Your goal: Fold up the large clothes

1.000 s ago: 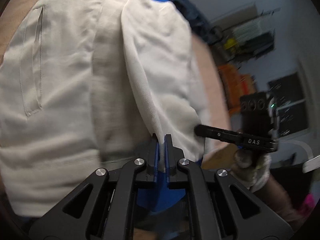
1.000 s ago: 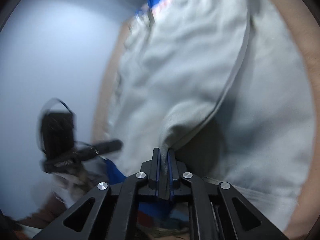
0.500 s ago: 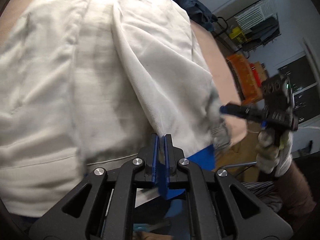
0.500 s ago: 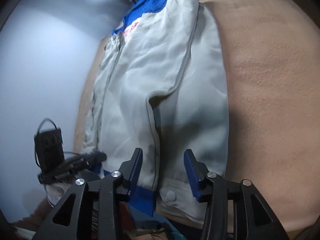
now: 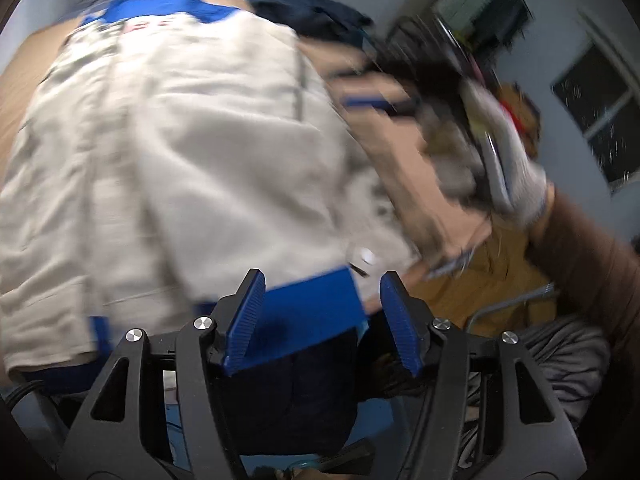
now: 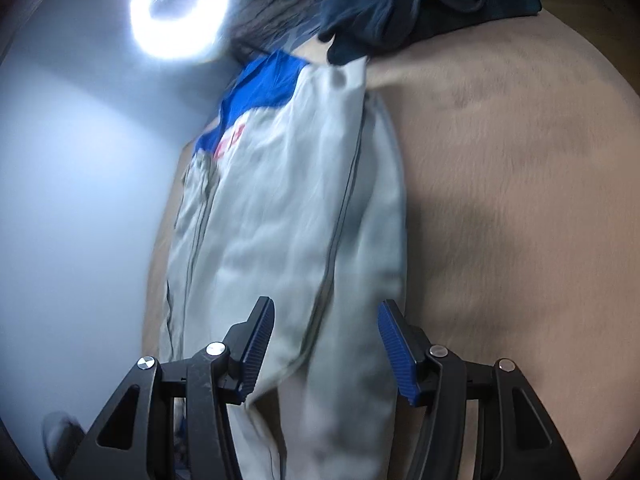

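A: The jacket (image 6: 288, 216), pale grey with blue trim, lies spread on the tan blanket-covered surface (image 6: 520, 200). Nearest the right wrist camera, the right claw (image 6: 326, 344) has its jaws apart and opening further; the grey fabric runs under the gap between them, but neither blue pad presses on it.

B: And the left one?

A: The same. The left claw (image 5: 322, 320) has its jaws spreading too, with the jacket's blue hem band (image 5: 304, 312) showing between them and hanging loose, gripped by nothing. A white snap button (image 5: 366, 256) sits just above that band.

B: What lies past the hem?

A: In the left wrist view the grey body of the jacket runs away from the camera, heavily blurred, up to a blue yoke (image 5: 156, 4) with red lettering (image 5: 148, 24) I cannot read. To its right the right claw (image 5: 376, 104) crosses the picture as a dark smear, held by a gloved hand (image 5: 516, 168) with a brown sleeve (image 5: 592, 264) behind it.

B: And farthest off?

A: In the right wrist view a dark blue garment (image 6: 420, 4) lies bunched at the far edge of the tan surface, touching the jacket's top end. Above and left of it a ring light (image 6: 180, 8) glares against a pale wall (image 6: 72, 200).
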Demonstrator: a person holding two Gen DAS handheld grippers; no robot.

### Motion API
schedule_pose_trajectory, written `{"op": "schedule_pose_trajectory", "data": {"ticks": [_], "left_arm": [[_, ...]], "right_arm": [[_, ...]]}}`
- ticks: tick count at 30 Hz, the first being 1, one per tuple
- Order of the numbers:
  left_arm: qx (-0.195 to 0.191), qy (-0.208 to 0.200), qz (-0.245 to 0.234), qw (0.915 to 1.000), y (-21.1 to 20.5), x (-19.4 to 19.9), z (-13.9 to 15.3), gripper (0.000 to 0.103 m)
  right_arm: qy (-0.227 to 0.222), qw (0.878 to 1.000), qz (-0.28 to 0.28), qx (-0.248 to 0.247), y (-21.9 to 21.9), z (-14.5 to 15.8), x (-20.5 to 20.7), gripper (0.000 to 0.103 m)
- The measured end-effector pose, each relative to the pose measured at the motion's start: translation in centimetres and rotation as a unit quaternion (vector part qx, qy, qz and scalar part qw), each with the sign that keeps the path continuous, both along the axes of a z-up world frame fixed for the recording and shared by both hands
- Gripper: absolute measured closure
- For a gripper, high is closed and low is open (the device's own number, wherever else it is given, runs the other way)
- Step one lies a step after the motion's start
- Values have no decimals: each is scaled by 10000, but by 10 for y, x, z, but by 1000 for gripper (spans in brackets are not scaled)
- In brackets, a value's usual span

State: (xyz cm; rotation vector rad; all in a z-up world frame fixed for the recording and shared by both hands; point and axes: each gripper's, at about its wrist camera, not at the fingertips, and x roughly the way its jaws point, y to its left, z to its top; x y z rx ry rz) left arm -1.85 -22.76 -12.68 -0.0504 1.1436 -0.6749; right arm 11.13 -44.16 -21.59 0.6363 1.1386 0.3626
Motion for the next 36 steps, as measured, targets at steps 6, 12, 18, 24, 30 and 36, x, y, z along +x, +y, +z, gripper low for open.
{"op": "schedule_pose_trajectory", "data": {"ticks": [6,12,18,24,30,36], "left_arm": [[793,-146,-471,9956,-64,-4,-29,42],[1133,-220,-497,9921,-59,1,-53,74],[544,229,-439,9973,-38,21,-56,91],[-301,812,-307,9958,-15,33,-45,92],[-596,808,-423,9940,-10,24,-29,92],[-1488,1210,-391,9807,-15,35,-19,92]], "right_arm": [[-197,9998,-93,-6,-11,4,33,45],[-314,9985,-318,313,-25,2,66,45],[-287,9982,-373,382,-23,-7,110,46],[-223,9997,-131,-17,-11,-13,139,62],[-193,9960,112,-863,5,-13,149,102],[-707,9872,202,-1416,9,27,152,103]]}}
